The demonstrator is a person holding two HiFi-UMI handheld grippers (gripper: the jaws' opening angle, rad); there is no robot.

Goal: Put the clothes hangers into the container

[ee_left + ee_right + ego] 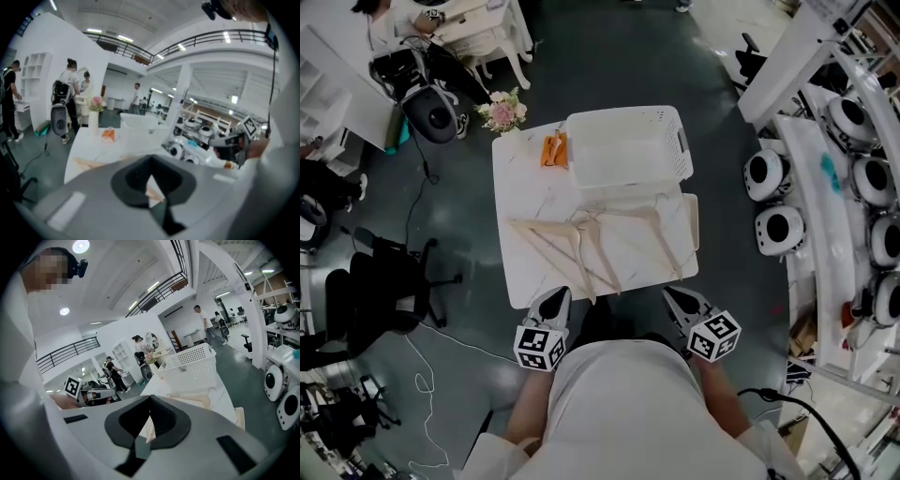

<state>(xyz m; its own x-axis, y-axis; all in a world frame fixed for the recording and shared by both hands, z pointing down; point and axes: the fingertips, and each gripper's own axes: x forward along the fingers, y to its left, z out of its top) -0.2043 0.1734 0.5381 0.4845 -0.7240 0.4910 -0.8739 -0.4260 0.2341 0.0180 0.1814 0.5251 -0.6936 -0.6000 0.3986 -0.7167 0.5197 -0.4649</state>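
Several pale wooden clothes hangers (600, 239) lie in a loose overlapping pile on the near half of the white table (525, 187). A white perforated basket (623, 114) stands behind them at the far edge and looks empty. My left gripper (551, 305) is shut with nothing held, just short of the table's near edge. My right gripper (680, 300) hovers level with it at the near right corner, also shut and empty. The left gripper view shows the hangers (89, 164) past the closed jaws. In the right gripper view, the basket (192, 369) stands behind the hangers (192, 399).
An orange item (554, 150) lies left of the basket, and a vase of flowers (502, 111) stands at the far left corner. White round robot heads (778, 230) crowd the floor to the right. A black office chair (384, 281) and cables lie to the left.
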